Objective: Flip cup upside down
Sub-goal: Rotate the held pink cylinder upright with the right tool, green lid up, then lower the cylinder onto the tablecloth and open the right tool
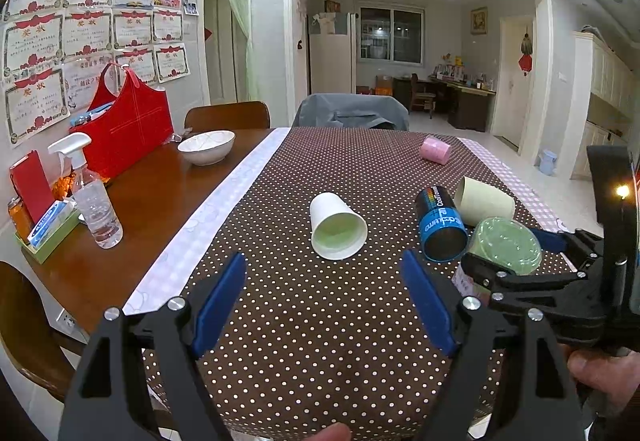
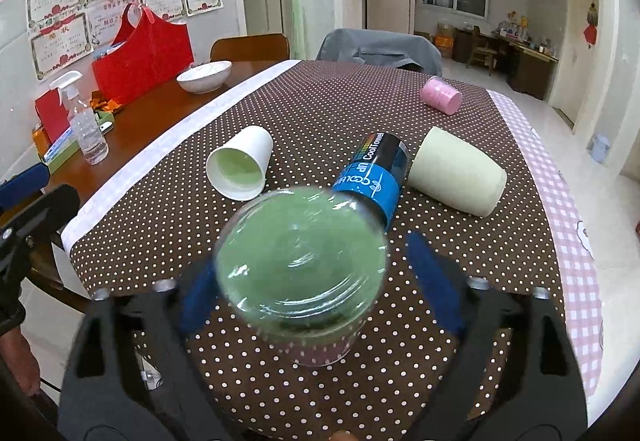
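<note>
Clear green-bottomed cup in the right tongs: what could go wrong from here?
1. The clear green-bottomed cup sits between widely spread fingers; whether they grip it is unclear, so it may slip while turning.
2. The blue can lies right behind it, against the cream cup; a swing could knock both rolling.
3. The left tongs hang open near the white paper cup and could bump it.
</note>
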Demonstrator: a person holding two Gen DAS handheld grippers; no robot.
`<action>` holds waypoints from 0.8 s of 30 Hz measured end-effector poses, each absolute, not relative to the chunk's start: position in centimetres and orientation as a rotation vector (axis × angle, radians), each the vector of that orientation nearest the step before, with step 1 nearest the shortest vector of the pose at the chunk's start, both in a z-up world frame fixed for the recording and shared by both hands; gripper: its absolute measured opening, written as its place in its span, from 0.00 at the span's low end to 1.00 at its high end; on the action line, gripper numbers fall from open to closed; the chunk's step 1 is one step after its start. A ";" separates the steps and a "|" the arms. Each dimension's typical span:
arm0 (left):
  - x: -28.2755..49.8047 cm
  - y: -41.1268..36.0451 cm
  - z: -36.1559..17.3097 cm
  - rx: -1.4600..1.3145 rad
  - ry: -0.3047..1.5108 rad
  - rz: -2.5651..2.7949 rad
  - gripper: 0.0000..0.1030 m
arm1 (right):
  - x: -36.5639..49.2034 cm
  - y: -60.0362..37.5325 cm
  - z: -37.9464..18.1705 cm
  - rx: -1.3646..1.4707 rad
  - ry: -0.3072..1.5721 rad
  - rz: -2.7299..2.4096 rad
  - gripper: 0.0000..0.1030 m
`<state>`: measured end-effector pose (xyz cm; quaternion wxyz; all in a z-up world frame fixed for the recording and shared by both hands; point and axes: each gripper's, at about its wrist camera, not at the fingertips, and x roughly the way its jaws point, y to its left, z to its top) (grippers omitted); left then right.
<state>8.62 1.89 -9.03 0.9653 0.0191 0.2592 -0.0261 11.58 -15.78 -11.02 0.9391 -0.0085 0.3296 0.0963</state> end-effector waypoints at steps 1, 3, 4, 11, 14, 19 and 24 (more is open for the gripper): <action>8.6 1.9 -9.0 0.038 0.524 -0.053 0.77 | 11.6 -15.9 -10.9 -0.012 0.673 0.194 0.92; 8.5 1.9 -8.9 0.039 0.522 -0.054 0.77 | 11.5 -16.0 -10.8 0.000 0.674 0.198 0.94; 8.4 1.9 -8.8 0.039 0.520 -0.054 0.77 | 11.4 -16.1 -10.8 0.004 0.674 0.197 0.94; 7.7 1.6 -7.9 0.047 0.496 -0.056 0.77 | 10.6 -16.9 -10.0 0.057 0.640 0.191 0.94; 7.4 1.3 -7.4 0.050 0.485 -0.058 0.77 | 10.0 -17.3 -9.2 0.076 0.619 0.195 0.94; 6.7 0.8 -6.6 0.057 0.464 -0.067 0.77 | 8.8 -17.8 -7.6 0.094 0.577 0.194 0.94; 5.7 0.2 -5.5 0.063 0.435 -0.073 0.77 | 7.8 -18.5 -6.2 0.111 0.543 0.188 0.94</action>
